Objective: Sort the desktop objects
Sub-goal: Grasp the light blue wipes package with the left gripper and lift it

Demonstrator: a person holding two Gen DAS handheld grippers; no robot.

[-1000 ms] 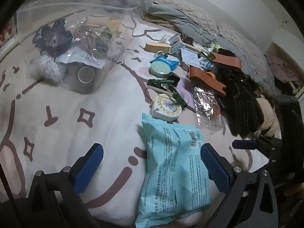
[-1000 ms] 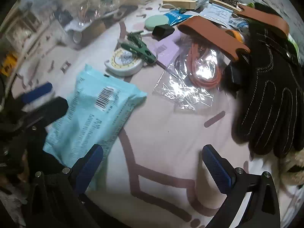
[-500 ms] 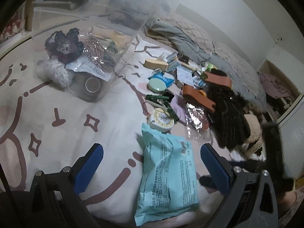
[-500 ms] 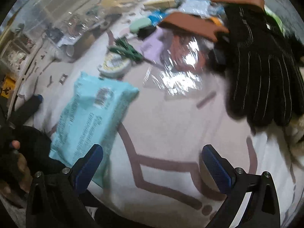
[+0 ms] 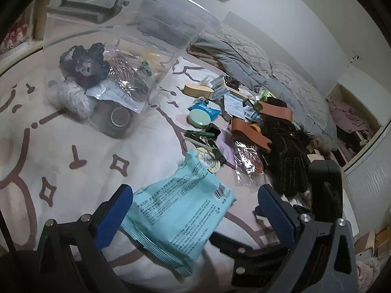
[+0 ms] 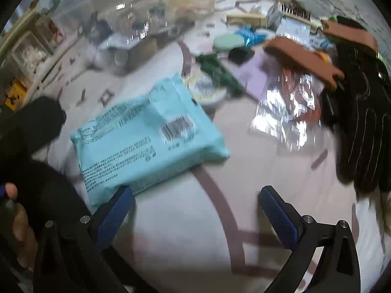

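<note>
I take the pale blue packet (image 5: 178, 216) as my landmark: it lies flat on the patterned bedspread (image 5: 73, 146), its near end between the spread blue pads of my left gripper (image 5: 195, 210), whose jaws are released and gripping nothing. My right gripper (image 6: 195, 210) hangs just right of the packet (image 6: 146, 136), jaws likewise wide apart and empty, its left pad close to the packet's near edge; that view is smeared, so I cannot tell if it touches. Beyond the packet's far end sits a round yellow-faced tape measure (image 5: 209, 162) with green clips (image 5: 202, 136) on it, and right of that a crinkly clear bag of orange cord (image 5: 246, 163) and a black glove (image 5: 290, 156). Far off to the packet's upper left stands the clear plastic bin (image 5: 117, 56), already holding a few things, which I judge is where the packet goes. The packet looks like a soft, sealed film pack: light, squashy, and slick on its faces, so it should sag if lifted by one corner. I would close on it across its short width near the middle, or on the crimped end seam, squeezing gently so the contents are not crushed and the film does not slide out.
</note>
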